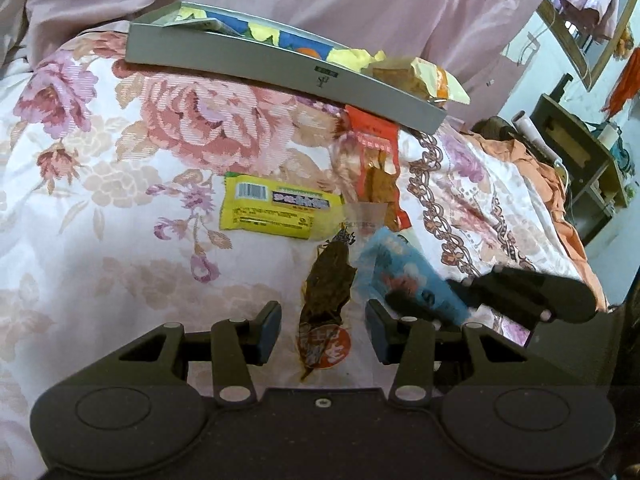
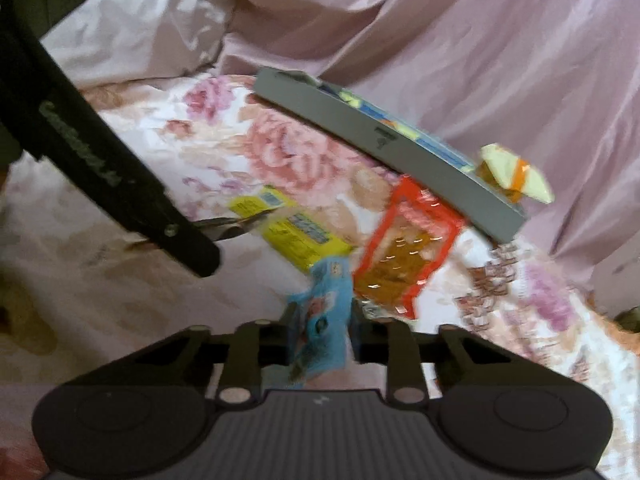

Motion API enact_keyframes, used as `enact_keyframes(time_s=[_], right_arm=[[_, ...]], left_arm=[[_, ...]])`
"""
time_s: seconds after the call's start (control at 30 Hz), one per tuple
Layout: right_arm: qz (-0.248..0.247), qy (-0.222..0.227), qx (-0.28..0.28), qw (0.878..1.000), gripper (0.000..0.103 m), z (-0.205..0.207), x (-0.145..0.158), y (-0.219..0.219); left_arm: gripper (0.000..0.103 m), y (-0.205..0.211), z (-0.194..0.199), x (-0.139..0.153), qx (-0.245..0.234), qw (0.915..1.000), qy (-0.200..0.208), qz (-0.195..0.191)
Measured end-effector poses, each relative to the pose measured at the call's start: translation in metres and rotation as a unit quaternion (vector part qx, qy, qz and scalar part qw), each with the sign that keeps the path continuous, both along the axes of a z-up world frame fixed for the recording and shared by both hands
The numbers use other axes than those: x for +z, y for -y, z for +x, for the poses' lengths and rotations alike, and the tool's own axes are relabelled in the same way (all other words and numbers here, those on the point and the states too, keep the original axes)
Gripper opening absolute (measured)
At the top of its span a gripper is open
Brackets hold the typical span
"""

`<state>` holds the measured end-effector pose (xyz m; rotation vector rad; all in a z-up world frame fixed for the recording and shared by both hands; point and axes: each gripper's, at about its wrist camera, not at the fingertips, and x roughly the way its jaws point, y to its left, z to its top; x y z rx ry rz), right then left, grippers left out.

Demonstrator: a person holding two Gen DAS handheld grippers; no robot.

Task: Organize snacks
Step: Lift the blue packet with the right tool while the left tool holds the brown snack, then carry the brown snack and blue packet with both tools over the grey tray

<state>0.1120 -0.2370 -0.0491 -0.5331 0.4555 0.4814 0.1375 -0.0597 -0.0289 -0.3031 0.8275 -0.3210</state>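
Your right tongs (image 2: 320,328) pinch the blue packet (image 2: 324,316) above the bedspread (image 1: 120,152); your left tongs (image 1: 324,330) spread around the brown packet (image 1: 326,292). The yellow bar (image 1: 280,210) lies short of the grey box (image 1: 280,68).

Soft, even indoor light; the right wrist view smears with motion blur around the tray (image 2: 384,136); fisheye edges bend.

both wrist views look down close, sharing the grey tray (image 1: 280,68) (image 2: 372,136)
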Motion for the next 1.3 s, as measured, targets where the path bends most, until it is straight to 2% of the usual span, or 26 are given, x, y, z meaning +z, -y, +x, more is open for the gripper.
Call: enact_keyframes(time_s=[0.07, 0.13, 0.2, 0.4, 0.7, 0.87, 1.03, 1.3], right_arm=[[-0.006, -0.009, 0.007, 1.000, 0.021, -0.001, -0.006, -0.003], [-0.030, 0.003, 0.010, 0.999, 0.021, -0.003, -0.013, -0.008], [-0.029, 0.010, 0.008, 0.999, 0.019, -0.005, -0.013, -0.009], [-0.048, 0.073, 0.012, 0.996, 0.019, -0.016, -0.010, -0.015], [-0.063, 0.175, 0.020, 0.982, 0.018, -0.019, 0.004, -0.025], [-0.041, 0.224, 0.014, 0.974, 0.019, -0.006, 0.026, -0.027], [-0.015, 0.262, 0.005, 0.965, 0.019, 0.027, 0.046, -0.030], [0.049, 0.294, -0.017, 0.954, 0.019, 0.089, 0.061, -0.040]], left_arm=[[0.048, -0.003, 0.000, 0.000, 0.004, 1.0000, 0.000, 0.000], [0.048, -0.005, -0.001, 0.001, 0.009, 1.0000, 0.002, 0.000], [0.048, -0.007, 0.000, 0.002, 0.014, 0.9999, 0.005, -0.001], [0.048, -0.013, 0.004, 0.013, 0.028, 0.9993, 0.026, -0.006], [0.048, -0.031, 0.029, 0.052, 0.057, 0.9950, 0.081, -0.016], [0.048, -0.039, 0.057, 0.077, 0.076, 0.9915, 0.105, -0.011], [0.048, -0.038, 0.090, 0.101, 0.091, 0.9873, 0.130, -0.003], [0.048, -0.028, 0.159, 0.118, 0.111, 0.9814, 0.156, -0.010]])
